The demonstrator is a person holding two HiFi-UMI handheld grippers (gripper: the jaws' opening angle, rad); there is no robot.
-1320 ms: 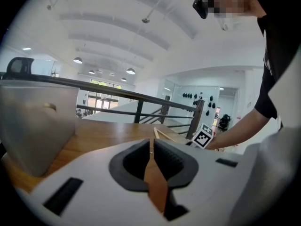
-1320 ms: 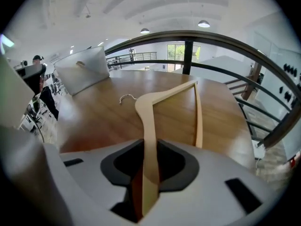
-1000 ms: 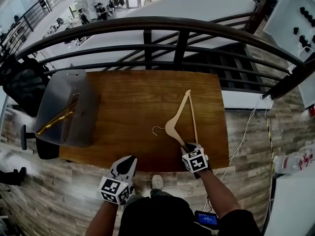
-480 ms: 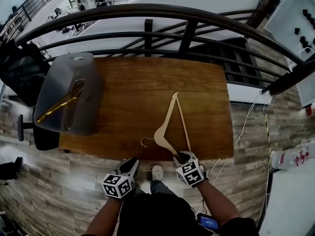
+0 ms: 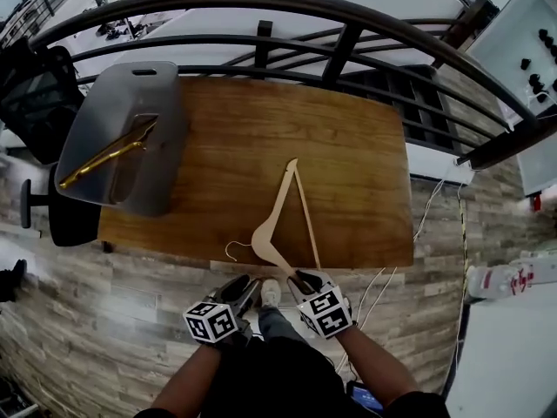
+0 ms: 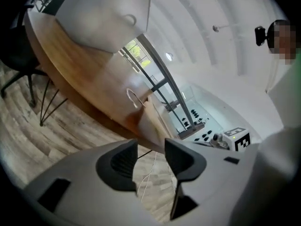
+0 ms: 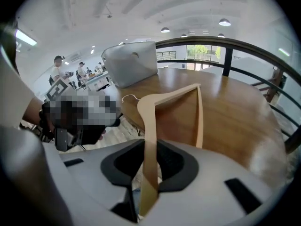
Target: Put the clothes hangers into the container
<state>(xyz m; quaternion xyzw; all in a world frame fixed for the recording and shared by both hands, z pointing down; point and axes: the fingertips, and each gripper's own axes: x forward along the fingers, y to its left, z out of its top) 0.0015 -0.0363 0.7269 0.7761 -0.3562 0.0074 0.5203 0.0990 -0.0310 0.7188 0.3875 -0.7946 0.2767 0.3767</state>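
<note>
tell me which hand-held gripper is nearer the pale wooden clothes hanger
Right. The right hand-held gripper is shut on an arm of the pale wooden clothes hanger; the left hand-held gripper, its empty jaws just opening, is beside it.

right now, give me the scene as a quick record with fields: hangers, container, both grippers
surface: wooden table, railing behind it
container: grey container at the table's far left, open
inside it: one gold hanger, lying slanted
outside it: wooden hanger at the table's near edge, hook pointing left
right gripper: shut on one arm of the wooden hanger
left gripper: jaws have just been opening, nothing between them, beside the right gripper off the near edge
left to do: wooden hanger not yet in the container
</note>
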